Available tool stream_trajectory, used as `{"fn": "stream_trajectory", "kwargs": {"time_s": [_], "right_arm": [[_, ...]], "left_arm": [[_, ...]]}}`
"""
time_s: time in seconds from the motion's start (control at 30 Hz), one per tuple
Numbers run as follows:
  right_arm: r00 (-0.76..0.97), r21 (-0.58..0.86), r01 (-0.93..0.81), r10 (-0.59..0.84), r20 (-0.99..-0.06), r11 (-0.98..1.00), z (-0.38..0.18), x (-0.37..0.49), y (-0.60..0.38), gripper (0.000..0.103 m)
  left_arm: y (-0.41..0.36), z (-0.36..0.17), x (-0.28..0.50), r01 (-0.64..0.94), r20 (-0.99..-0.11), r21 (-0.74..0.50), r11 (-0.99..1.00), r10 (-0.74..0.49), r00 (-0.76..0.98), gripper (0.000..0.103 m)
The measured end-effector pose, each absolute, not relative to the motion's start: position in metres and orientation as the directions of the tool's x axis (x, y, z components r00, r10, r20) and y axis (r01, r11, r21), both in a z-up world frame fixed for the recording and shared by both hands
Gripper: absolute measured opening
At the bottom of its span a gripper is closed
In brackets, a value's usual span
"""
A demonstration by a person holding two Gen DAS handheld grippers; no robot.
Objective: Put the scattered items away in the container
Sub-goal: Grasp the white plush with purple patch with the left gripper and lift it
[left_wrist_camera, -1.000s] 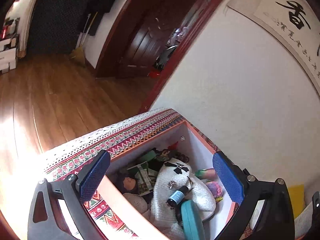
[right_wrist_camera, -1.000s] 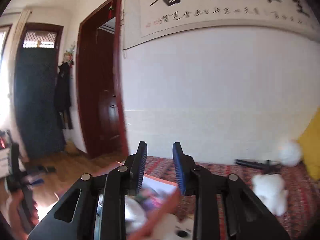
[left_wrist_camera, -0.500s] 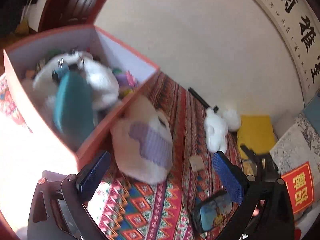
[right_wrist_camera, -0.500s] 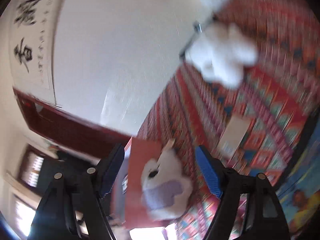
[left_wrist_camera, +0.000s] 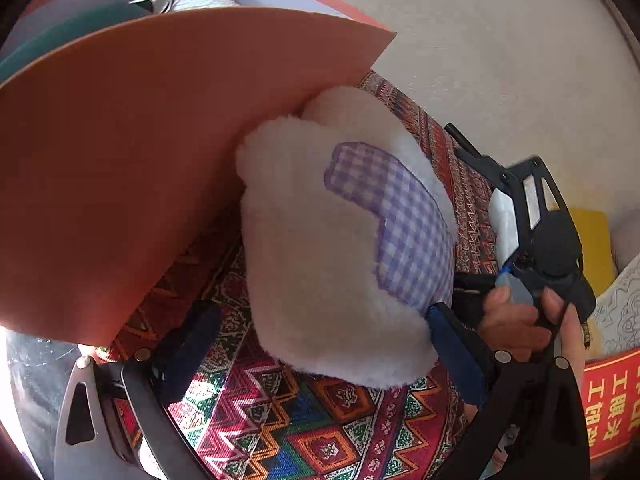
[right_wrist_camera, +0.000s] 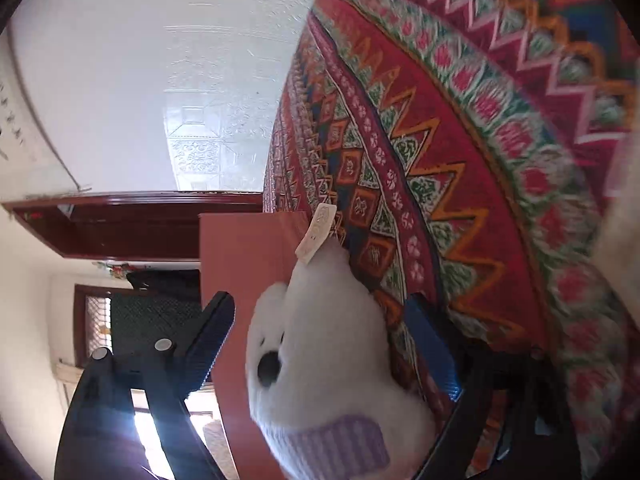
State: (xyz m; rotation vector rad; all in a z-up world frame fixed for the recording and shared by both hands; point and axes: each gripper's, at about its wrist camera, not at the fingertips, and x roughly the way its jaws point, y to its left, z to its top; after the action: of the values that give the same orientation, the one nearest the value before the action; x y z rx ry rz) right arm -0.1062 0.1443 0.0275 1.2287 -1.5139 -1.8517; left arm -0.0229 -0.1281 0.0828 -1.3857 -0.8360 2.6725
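Note:
A white plush toy with a purple checked patch lies on the patterned cloth, leaning against the outer wall of the salmon-red box. My left gripper is open, its blue pads on either side of the toy's lower end. My right gripper is also open around the toy, seen from its face side with a black eye and a white tag. The right gripper's body and the hand holding it show in the left wrist view. The box holds a teal item and white fabric.
A white wall runs behind the cloth-covered surface. A yellow item and a red packet with gold characters lie at the right. A dark red door frame shows past the box.
Both grippers have swung down from looking over the box and closed in on the white plush toy; it now sits between both pairs of open fingers.

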Motion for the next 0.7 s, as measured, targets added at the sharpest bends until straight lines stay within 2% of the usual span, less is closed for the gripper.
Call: {"fn": "stream_trajectory", "kwargs": {"time_s": [0.1, 0.13, 0.17, 0.2, 0.23, 0.27, 0.33, 0.4, 0.53, 0.6, 0.7], "right_arm": [[-0.481, 0.933, -0.101, -0.804, -0.350, -0.345, 0.036, -0.119, 0.125, 0.093], [-0.447, 0.916, -0.062, -0.810, -0.380, -0.396, 0.039, -0.121, 0.114, 0.093], [-0.416, 0.888, -0.019, -0.804, -0.425, -0.459, 0.043, -0.122, 0.104, 0.086], [-0.390, 0.852, 0.019, -0.789, -0.475, -0.523, 0.045, -0.120, 0.094, 0.070], [-0.375, 0.833, 0.037, -0.780, -0.501, -0.552, 0.045, -0.118, 0.088, 0.064], [-0.375, 0.842, 0.023, -0.786, -0.492, -0.539, 0.043, -0.114, 0.088, 0.059], [-0.375, 0.874, -0.022, -0.807, -0.457, -0.485, 0.040, -0.109, 0.095, 0.050], [-0.388, 0.891, -0.054, -0.813, -0.434, -0.450, 0.041, -0.101, 0.105, 0.045], [-0.438, 0.933, -0.096, -0.827, -0.352, -0.346, 0.048, -0.081, 0.127, 0.044], [-0.469, 0.958, -0.062, -0.839, -0.275, -0.280, 0.061, -0.074, 0.137, 0.045], [-0.512, 0.985, 0.061, -0.852, -0.106, -0.159, 0.094, -0.060, 0.154, 0.045]], "left_arm": [[-0.121, 0.079, -0.030, 0.186, -0.747, -0.476, -0.860, 0.283, -0.602, 0.103], [-0.122, 0.077, -0.032, 0.187, -0.744, -0.491, -0.851, 0.298, -0.598, 0.103], [-0.123, 0.074, -0.033, 0.195, -0.740, -0.512, -0.837, 0.314, -0.595, 0.103], [-0.123, 0.073, -0.034, 0.201, -0.739, -0.520, -0.830, 0.319, -0.593, 0.103], [-0.121, 0.075, -0.035, 0.193, -0.738, -0.517, -0.834, 0.320, -0.594, 0.102], [-0.116, 0.077, -0.036, 0.173, -0.735, -0.509, -0.843, 0.321, -0.597, 0.096], [-0.099, 0.089, -0.033, 0.120, -0.734, -0.459, -0.881, 0.299, -0.610, 0.082], [-0.080, 0.107, -0.024, 0.083, -0.724, -0.375, -0.923, 0.236, -0.648, 0.080], [-0.055, 0.141, -0.012, 0.006, -0.677, -0.301, -0.953, 0.210, -0.706, 0.079], [-0.042, 0.162, -0.004, -0.039, -0.638, -0.252, -0.967, 0.196, -0.745, 0.079], [-0.019, 0.200, 0.015, -0.114, -0.541, -0.135, -0.984, 0.170, -0.823, 0.079]]}}
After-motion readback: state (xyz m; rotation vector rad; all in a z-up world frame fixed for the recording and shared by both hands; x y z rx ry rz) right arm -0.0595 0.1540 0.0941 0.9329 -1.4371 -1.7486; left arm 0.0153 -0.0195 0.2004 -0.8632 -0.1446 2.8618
